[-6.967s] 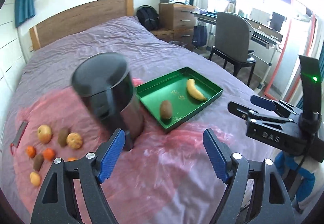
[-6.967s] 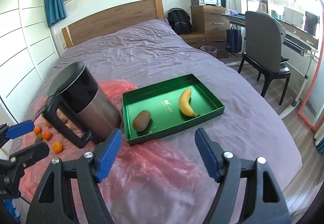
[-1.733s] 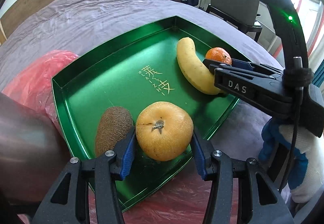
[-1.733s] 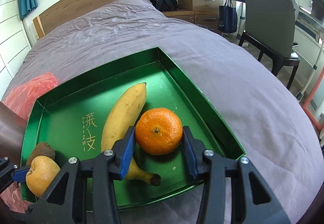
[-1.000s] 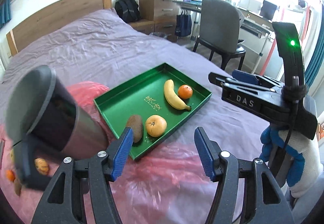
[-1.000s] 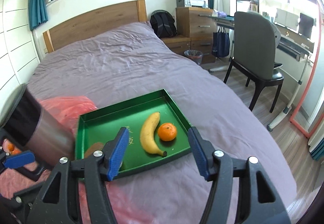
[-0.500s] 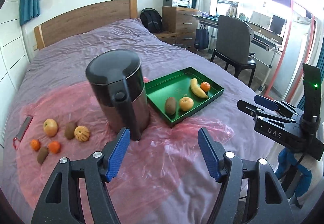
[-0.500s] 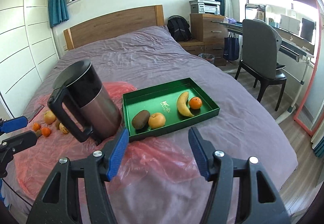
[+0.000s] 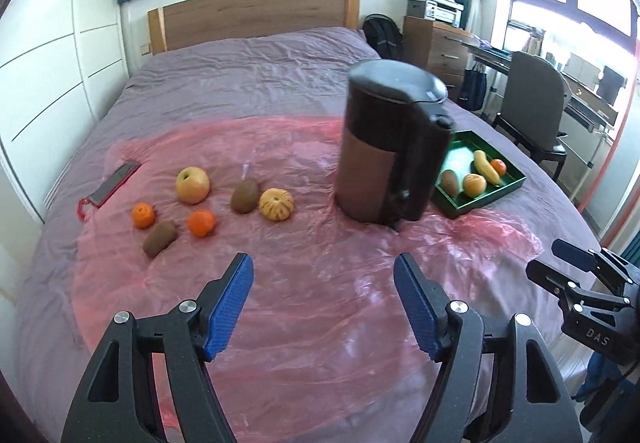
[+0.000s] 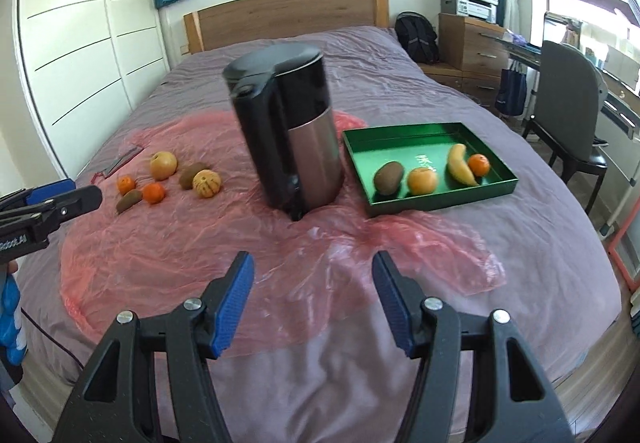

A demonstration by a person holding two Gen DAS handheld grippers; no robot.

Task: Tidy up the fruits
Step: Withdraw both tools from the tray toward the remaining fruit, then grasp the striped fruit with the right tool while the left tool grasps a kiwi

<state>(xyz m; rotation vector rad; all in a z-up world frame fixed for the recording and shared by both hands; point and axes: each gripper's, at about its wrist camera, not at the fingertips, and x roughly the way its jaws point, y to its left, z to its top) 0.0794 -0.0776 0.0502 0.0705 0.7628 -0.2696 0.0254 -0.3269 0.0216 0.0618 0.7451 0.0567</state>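
Observation:
A green tray (image 10: 494,187) on the bed holds a kiwi (image 10: 388,177), a yellow-orange fruit (image 10: 422,181), a banana (image 10: 459,164) and a tangerine (image 10: 479,164); the tray also shows in the left wrist view (image 9: 516,179). Loose fruit lies on the pink plastic sheet at the left: an apple (image 9: 192,185), two kiwis (image 9: 245,196) (image 9: 159,238), two tangerines (image 9: 143,215) (image 9: 201,223) and a ribbed yellow fruit (image 9: 276,204). My left gripper (image 9: 323,307) is open and empty above the sheet. My right gripper (image 10: 312,301) is open and empty, well short of the tray.
A black and steel kettle (image 10: 286,135) stands between the loose fruit and the tray. A phone (image 9: 113,183) lies at the sheet's left edge. A chair (image 10: 568,103) and a desk stand to the right of the bed.
Both grippers have pulled back from the tray, empty. The left view has swung left toward the loose fruit. The yellow-orange fruit and a tangerine now lie in the tray.

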